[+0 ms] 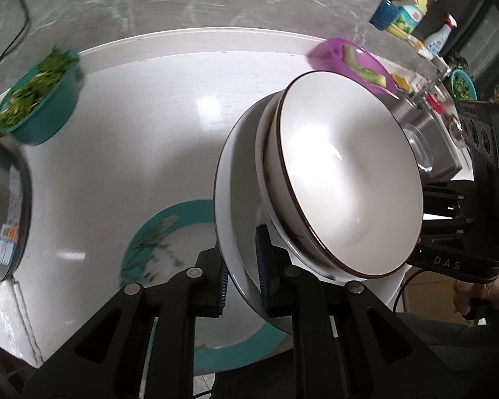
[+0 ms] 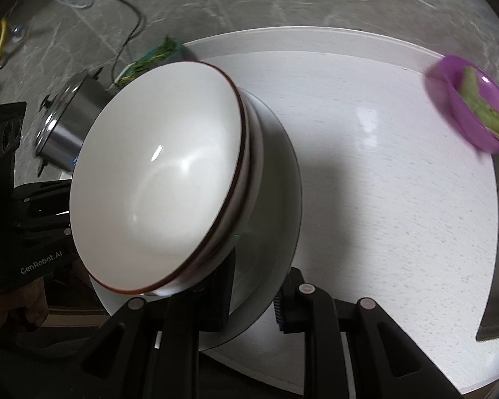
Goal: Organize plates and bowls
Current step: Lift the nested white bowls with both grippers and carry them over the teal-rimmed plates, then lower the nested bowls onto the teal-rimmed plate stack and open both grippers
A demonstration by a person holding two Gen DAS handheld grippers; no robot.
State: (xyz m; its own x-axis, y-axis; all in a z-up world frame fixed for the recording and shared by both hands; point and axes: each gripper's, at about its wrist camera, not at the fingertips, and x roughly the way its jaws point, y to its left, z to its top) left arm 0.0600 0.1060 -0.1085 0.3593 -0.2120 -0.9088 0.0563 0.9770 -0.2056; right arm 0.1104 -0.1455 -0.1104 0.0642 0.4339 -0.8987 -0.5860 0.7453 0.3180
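Observation:
A white plate (image 1: 236, 199) carries a stack of white bowls with brown rims (image 1: 349, 173), and the whole load is tilted and held above the table. My left gripper (image 1: 244, 276) is shut on the plate's near rim, with blue pads on both faces. Seen from the right wrist, the same plate (image 2: 279, 183) and bowls (image 2: 156, 173) fill the left half of the picture. My right gripper (image 2: 252, 299) is shut on the opposite rim. A teal-rimmed plate (image 1: 156, 232) with green scraps lies on the table below.
The round white table (image 2: 382, 199) holds a teal bowl of greens (image 1: 36, 99), a purple bowl with a green peel (image 2: 465, 106) and a steel pot (image 2: 70, 126). A steel sink (image 1: 425, 139) lies to the right. Bottles (image 1: 406, 13) stand on the far counter.

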